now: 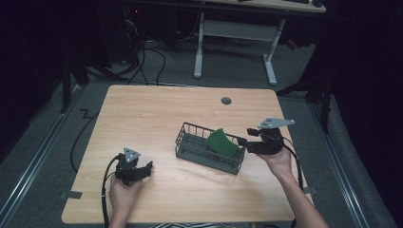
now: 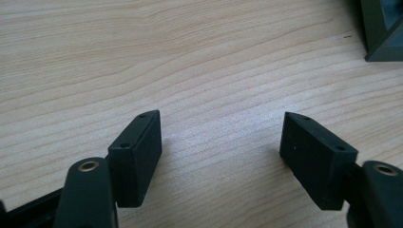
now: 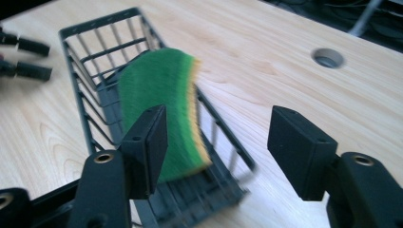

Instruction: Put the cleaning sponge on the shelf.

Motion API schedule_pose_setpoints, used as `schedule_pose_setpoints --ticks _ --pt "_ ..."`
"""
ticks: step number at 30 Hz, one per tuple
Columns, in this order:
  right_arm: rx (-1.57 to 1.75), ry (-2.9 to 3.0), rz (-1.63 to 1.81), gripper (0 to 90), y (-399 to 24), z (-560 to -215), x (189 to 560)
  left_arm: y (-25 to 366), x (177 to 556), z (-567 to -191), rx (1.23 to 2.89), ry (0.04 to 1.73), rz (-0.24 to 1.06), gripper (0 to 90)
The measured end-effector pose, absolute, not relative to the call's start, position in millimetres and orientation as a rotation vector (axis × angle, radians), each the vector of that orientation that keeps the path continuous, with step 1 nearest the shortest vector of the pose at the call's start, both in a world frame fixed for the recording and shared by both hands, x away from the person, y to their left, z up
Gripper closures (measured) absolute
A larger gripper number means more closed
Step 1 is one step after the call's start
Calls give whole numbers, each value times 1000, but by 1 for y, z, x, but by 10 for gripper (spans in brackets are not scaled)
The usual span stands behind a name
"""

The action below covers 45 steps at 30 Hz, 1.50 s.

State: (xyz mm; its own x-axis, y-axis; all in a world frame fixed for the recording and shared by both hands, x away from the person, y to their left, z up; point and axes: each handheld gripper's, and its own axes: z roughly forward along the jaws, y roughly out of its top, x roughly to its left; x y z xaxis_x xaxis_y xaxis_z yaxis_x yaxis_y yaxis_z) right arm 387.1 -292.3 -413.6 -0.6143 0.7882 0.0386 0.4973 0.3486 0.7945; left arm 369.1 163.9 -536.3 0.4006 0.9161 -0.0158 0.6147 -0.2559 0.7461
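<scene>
Beside basket (image 1: 209,153), right gripper (image 3: 216,137) gaping

Table (image 1: 142,118): pale wood-grain, smooth. Basket (image 3: 95,52): dark wire. Sponge (image 3: 152,95): rough green scouring face, yellow foam.

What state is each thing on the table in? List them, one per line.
Sponge: green with a yellow edge, propped at a tilt inside the basket, not gripped.
Basket: dark wire, upright on the table, holding the sponge.
Left gripper: open, nothing between its jaws, low over bare wood.
Right gripper: open, beside the basket's end, holding nothing.
Table: light wood, with a round grey hole near the far edge.
</scene>
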Motion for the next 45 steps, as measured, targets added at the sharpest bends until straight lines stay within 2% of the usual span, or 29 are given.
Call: schedule_pose_setpoints --ticks 10,19,45 --pt "1302 2092 1203 414 -344 -431 364 164 369 -536 1980 1303 565 310" --pt "1410 2004 1237 417 -369 -453 349 164 369 -536 1981 1302 565 309" --pt "1520 1957 1168 416 -384 -498 332 164 369 -536 1980 1302 566 309"
